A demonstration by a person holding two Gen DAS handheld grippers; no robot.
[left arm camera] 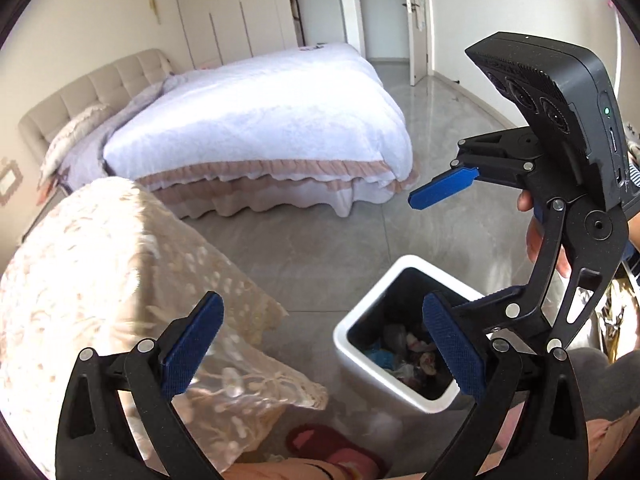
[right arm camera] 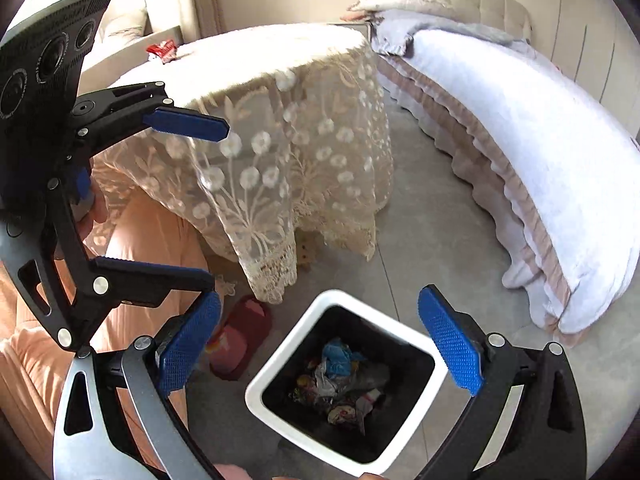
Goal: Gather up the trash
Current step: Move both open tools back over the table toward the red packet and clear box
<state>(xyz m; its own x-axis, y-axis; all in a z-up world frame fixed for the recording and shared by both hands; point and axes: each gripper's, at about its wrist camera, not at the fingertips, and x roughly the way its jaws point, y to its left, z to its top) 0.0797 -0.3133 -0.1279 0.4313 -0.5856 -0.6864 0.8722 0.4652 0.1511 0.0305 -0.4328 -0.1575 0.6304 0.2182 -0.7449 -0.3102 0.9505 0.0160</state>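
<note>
A white square trash bin (right arm camera: 280,354) with a dark liner stands on the grey floor, and crumpled wrappers and blue scraps (right arm camera: 340,376) lie inside it. My right gripper (right arm camera: 320,354) is open and empty, right above the bin. The bin also shows in the left wrist view (left arm camera: 360,318). My left gripper (left arm camera: 324,348) is open and empty, above the floor just left of the bin. A red wrapper (right arm camera: 162,51) lies on the far side of the lace-covered table (right arm camera: 256,80). The right gripper shows in the left wrist view (left arm camera: 434,248) over the bin, and the left gripper shows in the right wrist view (right arm camera: 208,208).
A bed (left arm camera: 256,120) with a white cover stands beyond the bin. The lace cloth (left arm camera: 120,280) hangs nearly to the floor. A red slipper (right arm camera: 240,336) lies by the bin. The person's peach-clothed legs (right arm camera: 140,248) are close beside the table.
</note>
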